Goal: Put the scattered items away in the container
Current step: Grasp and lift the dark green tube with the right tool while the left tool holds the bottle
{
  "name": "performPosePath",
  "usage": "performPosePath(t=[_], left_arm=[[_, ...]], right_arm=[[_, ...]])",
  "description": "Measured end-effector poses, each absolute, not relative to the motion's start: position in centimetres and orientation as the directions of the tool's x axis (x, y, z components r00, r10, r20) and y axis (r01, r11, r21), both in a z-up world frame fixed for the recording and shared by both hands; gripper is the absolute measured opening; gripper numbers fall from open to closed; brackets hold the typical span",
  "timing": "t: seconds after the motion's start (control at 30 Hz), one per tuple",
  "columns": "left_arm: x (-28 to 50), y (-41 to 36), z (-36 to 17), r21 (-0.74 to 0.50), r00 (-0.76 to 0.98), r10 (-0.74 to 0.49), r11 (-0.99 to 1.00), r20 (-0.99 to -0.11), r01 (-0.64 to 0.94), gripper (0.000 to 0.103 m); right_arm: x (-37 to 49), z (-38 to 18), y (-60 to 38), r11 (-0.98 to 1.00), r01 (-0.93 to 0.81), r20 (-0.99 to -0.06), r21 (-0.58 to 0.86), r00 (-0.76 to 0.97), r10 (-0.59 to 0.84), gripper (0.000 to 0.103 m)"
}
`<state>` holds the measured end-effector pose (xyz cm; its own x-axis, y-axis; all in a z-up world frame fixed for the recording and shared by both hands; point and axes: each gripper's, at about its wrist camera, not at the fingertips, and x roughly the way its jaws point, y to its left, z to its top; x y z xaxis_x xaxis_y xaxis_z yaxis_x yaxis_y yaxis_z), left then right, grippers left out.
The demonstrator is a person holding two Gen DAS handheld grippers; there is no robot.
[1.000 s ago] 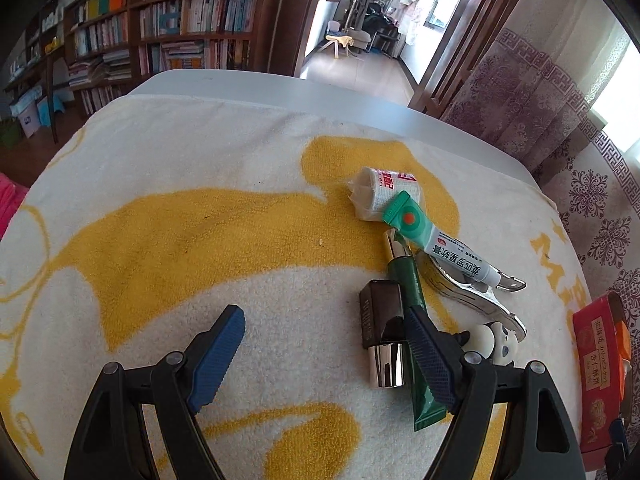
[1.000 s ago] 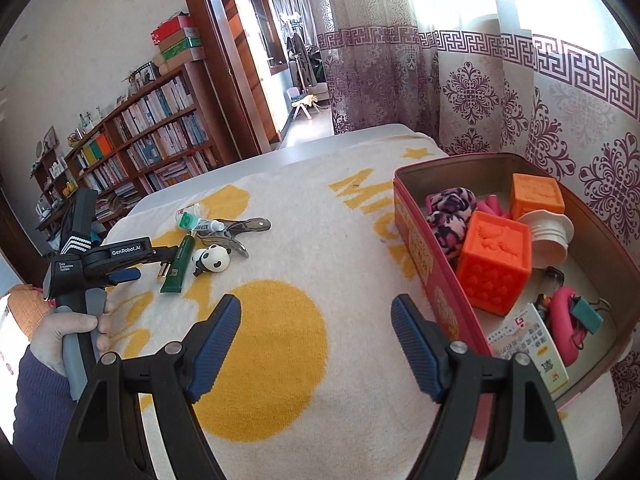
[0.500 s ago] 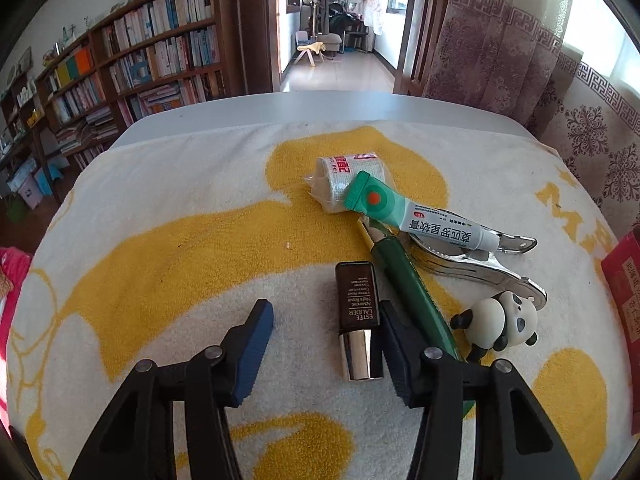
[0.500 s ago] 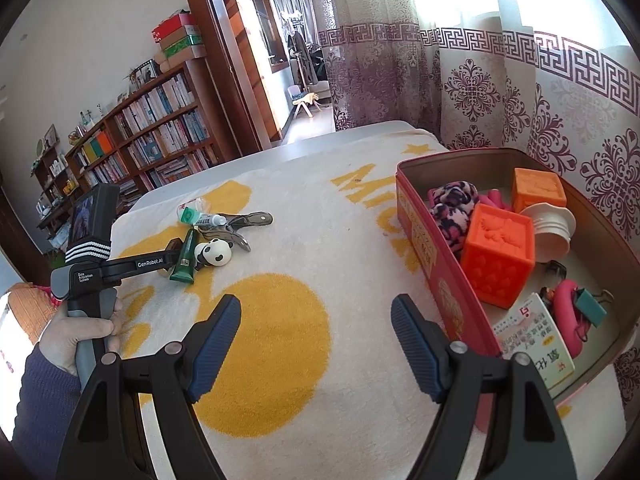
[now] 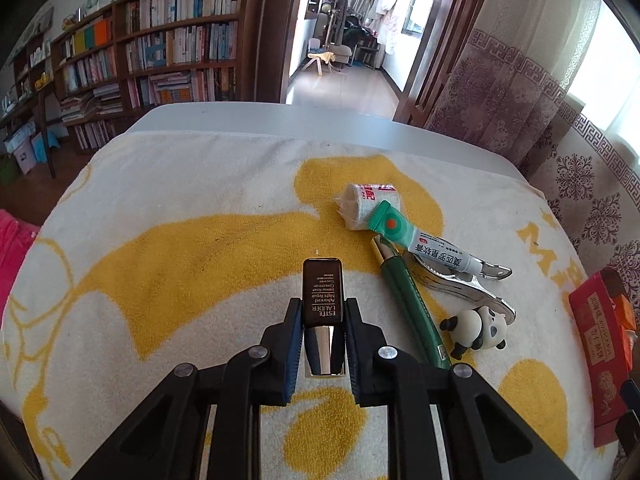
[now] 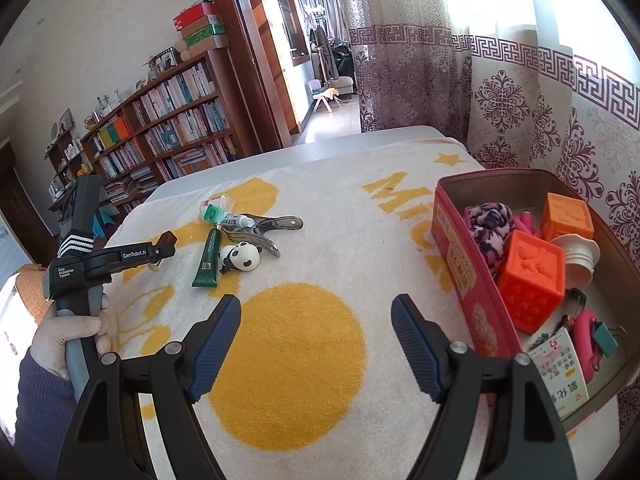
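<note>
My left gripper (image 5: 322, 312) is shut on a dark brown cosmetic bottle with a silver cap (image 5: 322, 300), held over the towel; it also shows in the right wrist view (image 6: 160, 250). To its right lie a green tube (image 5: 408, 304), a white ointment tube with a teal cap (image 5: 424, 240), a bandage roll (image 5: 366, 200), metal clips (image 5: 464, 284) and a panda figure (image 5: 478, 330). My right gripper (image 6: 316, 340) is open and empty above the towel, left of the red tin (image 6: 452, 240), which holds orange blocks and several other items.
A white and yellow towel (image 6: 320, 320) covers the table. The red tin's edge shows at the far right in the left wrist view (image 5: 600, 344). Curtains hang behind the tin. Bookshelves and a doorway stand beyond the table's far edge.
My left gripper moved over the cosmetic bottle and closed its fingers on it. My right gripper stayed open and barely moved.
</note>
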<state>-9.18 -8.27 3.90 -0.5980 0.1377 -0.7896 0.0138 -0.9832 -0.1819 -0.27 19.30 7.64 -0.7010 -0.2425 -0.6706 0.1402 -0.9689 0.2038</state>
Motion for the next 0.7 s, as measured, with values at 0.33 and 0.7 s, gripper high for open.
performPosePath(t=[0.33, 0.7], left_arm=[[-5.9, -10.0, 3.8, -0.182, -0.61, 0.13, -0.983, -0.782, 0.024, 0.021], [-6.0, -12.1, 3.4, -0.212, -0.614, 0.115, -0.973, -0.781, 0.087, 0.021]], right_arm=[[-5.6, 6.3, 12.8, -0.925, 0.269, -0.706, 0.268, -0.599, -0.378, 0.08], [-11.7, 3.9, 4.0, -0.908, 0.412, -0.754, 0.071, -0.573, -0.319, 0.041]])
